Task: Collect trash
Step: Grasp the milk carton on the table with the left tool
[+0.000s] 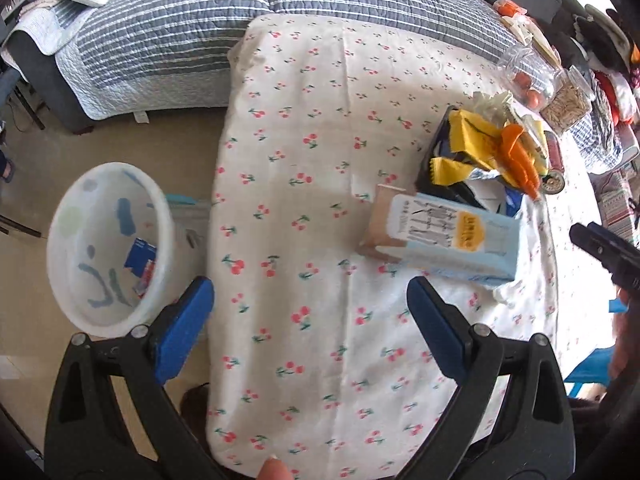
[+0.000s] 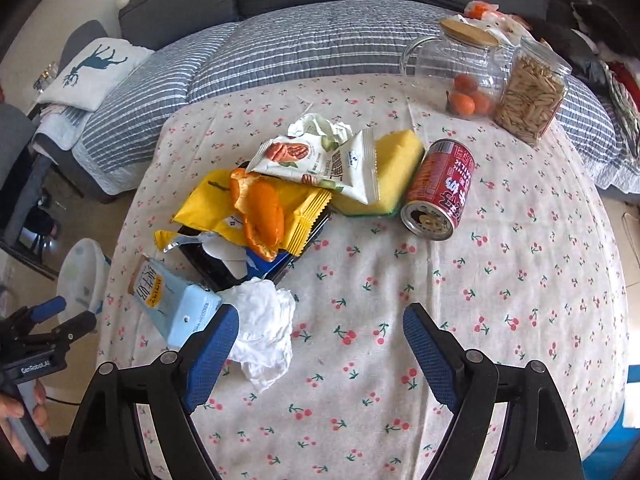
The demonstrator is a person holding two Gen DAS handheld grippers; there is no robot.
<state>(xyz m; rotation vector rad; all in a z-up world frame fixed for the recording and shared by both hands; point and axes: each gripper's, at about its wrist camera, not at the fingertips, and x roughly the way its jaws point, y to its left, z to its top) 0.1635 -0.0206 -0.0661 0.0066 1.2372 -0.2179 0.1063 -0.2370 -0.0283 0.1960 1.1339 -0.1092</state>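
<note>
Black tray [image 2: 224,264]: mostly covered by yellow wrappers [image 2: 224,208], orange peel [image 2: 264,216] and paper; only near edge shows.
Yellow sponge [image 2: 394,168]: left part under snack packets [image 2: 320,160].
White bin [image 2: 82,276]: cut by table edge in right view; contents blurred in left view.
Carton [image 1: 448,236]: print too blurred to read.

A white trash bin [image 1: 108,248] stands on the floor left of the counter, open, with a blue wrapper [image 1: 140,258] lying inside. On the counter a crumpled white tissue [image 2: 262,330] lies nearest, touching a light-blue carton [image 2: 172,300] tipped on its side. Behind them a black tray [image 2: 224,260] holds yellow wrappers [image 2: 212,204] and orange peel [image 2: 262,212]. White snack packets [image 2: 320,160] rest on a yellow sponge [image 2: 396,164]. A red can [image 2: 440,188] lies on its side to the right.
</note>
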